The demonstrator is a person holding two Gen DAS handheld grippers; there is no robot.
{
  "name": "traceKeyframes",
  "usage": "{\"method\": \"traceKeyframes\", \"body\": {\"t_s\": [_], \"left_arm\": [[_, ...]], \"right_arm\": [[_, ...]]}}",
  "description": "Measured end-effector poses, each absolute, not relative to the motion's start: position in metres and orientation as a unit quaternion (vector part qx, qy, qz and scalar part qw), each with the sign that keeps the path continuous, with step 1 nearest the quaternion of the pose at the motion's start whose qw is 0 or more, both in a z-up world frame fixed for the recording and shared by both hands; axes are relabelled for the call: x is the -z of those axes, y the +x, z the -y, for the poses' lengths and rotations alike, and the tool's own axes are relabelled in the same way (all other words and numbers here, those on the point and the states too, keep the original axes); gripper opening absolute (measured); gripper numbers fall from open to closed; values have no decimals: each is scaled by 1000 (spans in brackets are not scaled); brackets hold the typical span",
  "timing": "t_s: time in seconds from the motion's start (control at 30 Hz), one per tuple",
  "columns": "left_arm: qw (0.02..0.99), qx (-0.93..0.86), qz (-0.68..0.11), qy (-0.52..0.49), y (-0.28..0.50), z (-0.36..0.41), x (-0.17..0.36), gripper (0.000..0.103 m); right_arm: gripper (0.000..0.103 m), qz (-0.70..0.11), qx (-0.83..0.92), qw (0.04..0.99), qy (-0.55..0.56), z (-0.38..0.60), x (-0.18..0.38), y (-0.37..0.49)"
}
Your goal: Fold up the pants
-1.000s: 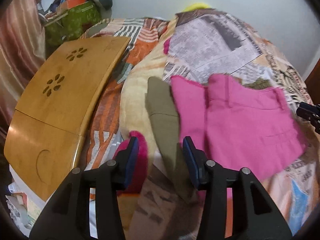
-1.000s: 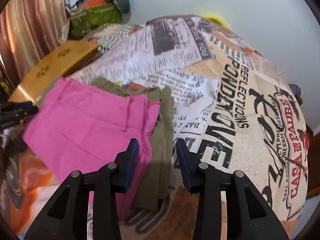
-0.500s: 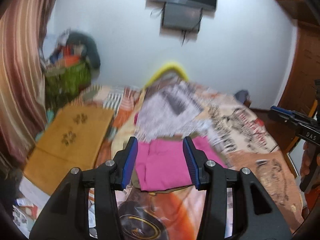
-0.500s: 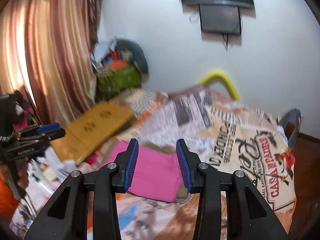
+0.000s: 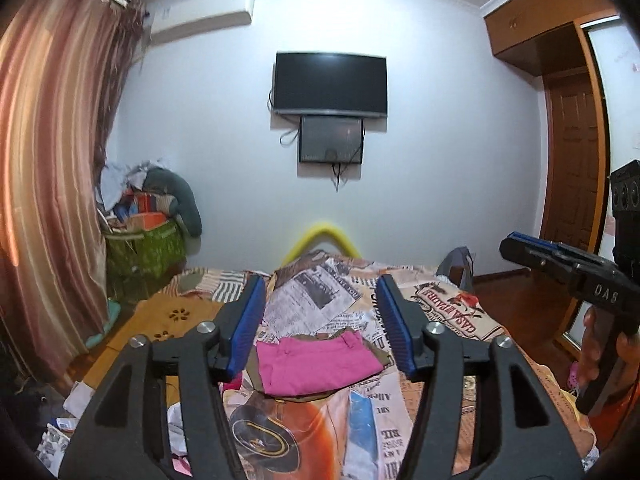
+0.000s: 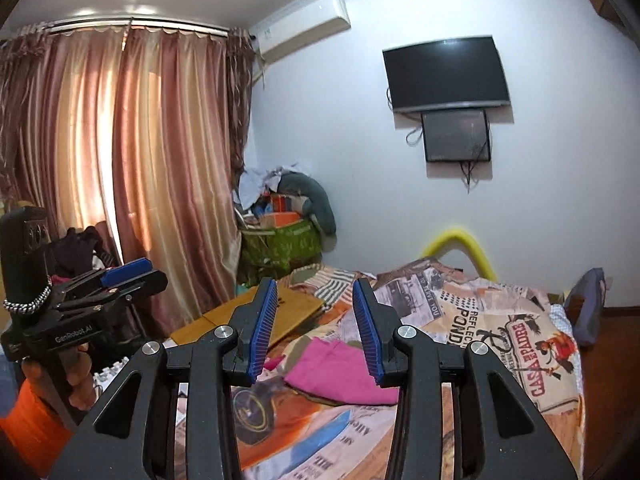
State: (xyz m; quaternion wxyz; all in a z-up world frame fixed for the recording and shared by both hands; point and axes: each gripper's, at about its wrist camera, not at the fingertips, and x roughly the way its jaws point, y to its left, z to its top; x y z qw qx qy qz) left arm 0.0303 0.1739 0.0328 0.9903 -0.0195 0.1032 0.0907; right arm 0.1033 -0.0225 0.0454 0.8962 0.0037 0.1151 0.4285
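The folded bright-pink fabric pants [image 5: 318, 366] are lying on the newspaper-print bedspread [image 5: 448, 312], low in the centre of both frames — well beyond and below each tool, touching neither. The black left gripper with blue pads [image 5: 320, 326] is opening its jaws with nothing between them; the matching right gripper [image 6: 316, 330] is standing parted and empty, framing the pants' upper edge.

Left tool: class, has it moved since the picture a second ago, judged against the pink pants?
Yes. The left tool has pulled up and back from the pink pants, which now lie smaller and farther off on the bed.
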Motion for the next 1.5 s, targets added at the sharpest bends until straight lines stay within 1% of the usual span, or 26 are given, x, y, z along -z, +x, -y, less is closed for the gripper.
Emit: {"method": "traceKeyframes", "body": {"t_s": [0.03, 0.07, 0.1, 0.17, 0.23, 0.27, 0.3, 0.33, 0.37, 0.4, 0.47, 0.93, 1.5], "left_arm": [[991, -90, -99, -21, 23, -170, -33, 66], [991, -90, -94, -24, 15, -166, -33, 69], [991, -92, -90, -26, 8, -162, -33, 71], [991, -99, -86, -28, -2, -157, -33, 71], [991, -102, -85, -30, -8, -155, -33, 72], [991, -103, -83, -32, -12, -153, -34, 75], [991, -103, -82, -33, -15, -151, -34, 80], [991, -104, -80, -34, -17, -151, -35, 82], [991, -106, -78, -34, -19, -150, -35, 86], [991, -109, -76, -34, -21, -148, -34, 93], [990, -113, -73, -36, -24, -146, -34, 102], [991, -118, -71, -5, -28, -123, -26, 103], [991, -110, -78, -15, -27, -128, -20, 103]], "right_arm": [[36, -112, -428, 897, 5, 24, -44, 97], [44, -109, -427, 898, 8, 25, -43, 90], [54, -105, -425, 899, 10, 27, -41, 84], [65, -96, -416, 904, 12, 31, -40, 74], [72, -89, -408, 908, 11, 33, -41, 67], [79, -87, -405, 910, 12, 34, -41, 65], [83, -85, -403, 911, 14, 35, -42, 63], [87, -83, -399, 913, 14, 37, -42, 61], [90, -82, -395, 915, 15, 37, -43, 60], [95, -82, -392, 916, 16, 38, -44, 58], [103, -83, -389, 917, 21, 39, -44, 57], [103, -92, -371, 924, 7, 46, -34, 39], [103, -91, -366, 926, -1, 45, -36, 37]]}}
